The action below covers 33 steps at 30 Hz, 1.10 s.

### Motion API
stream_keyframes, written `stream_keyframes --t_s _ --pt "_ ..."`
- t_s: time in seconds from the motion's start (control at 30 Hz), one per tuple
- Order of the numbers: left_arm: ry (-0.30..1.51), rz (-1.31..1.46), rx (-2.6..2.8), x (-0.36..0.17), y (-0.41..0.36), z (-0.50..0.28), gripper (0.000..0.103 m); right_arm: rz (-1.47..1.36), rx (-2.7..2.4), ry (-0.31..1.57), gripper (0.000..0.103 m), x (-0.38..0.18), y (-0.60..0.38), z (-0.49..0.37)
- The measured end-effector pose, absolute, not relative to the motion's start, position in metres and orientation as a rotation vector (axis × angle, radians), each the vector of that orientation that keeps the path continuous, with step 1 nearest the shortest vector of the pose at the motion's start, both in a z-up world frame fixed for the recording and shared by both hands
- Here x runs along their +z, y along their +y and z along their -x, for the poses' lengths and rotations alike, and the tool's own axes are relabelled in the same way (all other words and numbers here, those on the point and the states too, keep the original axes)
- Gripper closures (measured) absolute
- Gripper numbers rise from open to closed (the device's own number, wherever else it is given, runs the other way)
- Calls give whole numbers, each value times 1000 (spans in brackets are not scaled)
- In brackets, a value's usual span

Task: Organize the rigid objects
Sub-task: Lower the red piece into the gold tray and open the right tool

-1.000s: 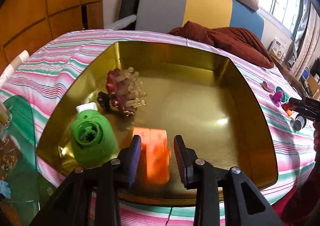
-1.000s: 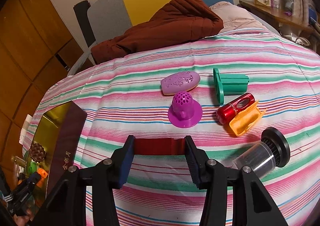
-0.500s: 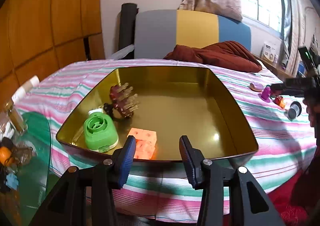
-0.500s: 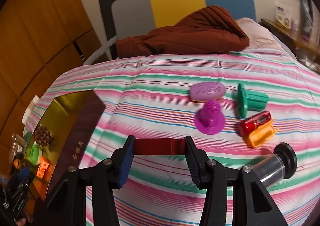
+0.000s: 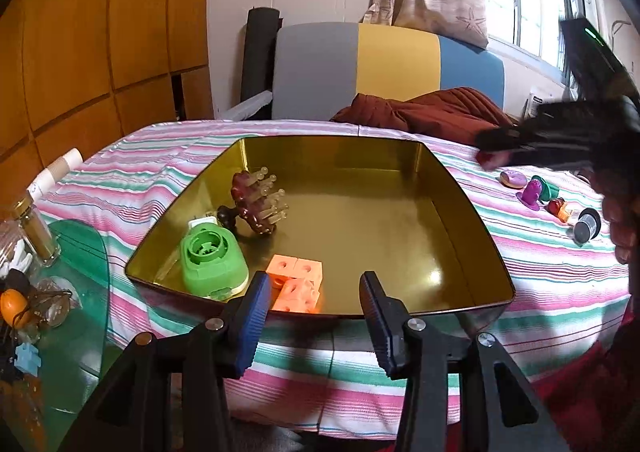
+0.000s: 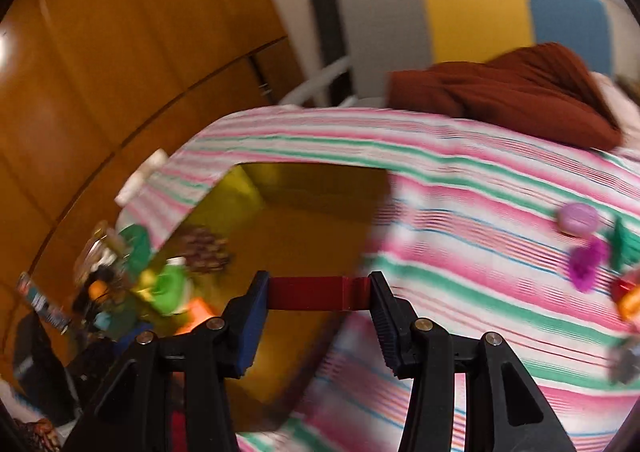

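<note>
Now, in my left wrist view, my left gripper hangs released and empty at the bottom of the frame, just short of the near rim of the gold tray. Inside the tray, at its lower left, sit the green round gadget, the orange block and, behind them, the dark spiky piece. At the right edge the remaining pieces wait on the striped bedspread, among them the purple cone and the clear jar.

Over in my right wrist view, which is blurred, my right gripper is clenched on the red block, spanning it end to end. The block hangs at the frame's centre, over the tray's right edge, with the tray's bare floor stretching toward the upper left.

As I judge it, the step in hand is carrying this block into the tray. To do it well I should bring it over the bare floor clear of the rim, lower it close before letting go, and keep my left jaws out of the way.
</note>
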<state>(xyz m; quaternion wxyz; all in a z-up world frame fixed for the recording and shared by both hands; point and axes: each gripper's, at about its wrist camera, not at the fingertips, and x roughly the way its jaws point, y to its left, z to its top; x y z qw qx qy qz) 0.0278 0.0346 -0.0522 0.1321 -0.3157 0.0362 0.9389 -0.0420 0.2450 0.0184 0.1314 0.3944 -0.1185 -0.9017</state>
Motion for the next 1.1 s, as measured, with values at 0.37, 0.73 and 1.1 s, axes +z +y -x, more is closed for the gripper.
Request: stream_keyframes --t_s 0.37,0.73,1.1 --pt "95 899 2738 -47 15 -38 57 -1357 -2416 -230 53 -15 140 95" --pt "34 909 2755 -46 2 -38 56 -1464 -2407 -238 53 -41 116 124" --pt "44 944 2758 -48 3 -36 56 -1428 -2437 -224 50 -34 123 108"
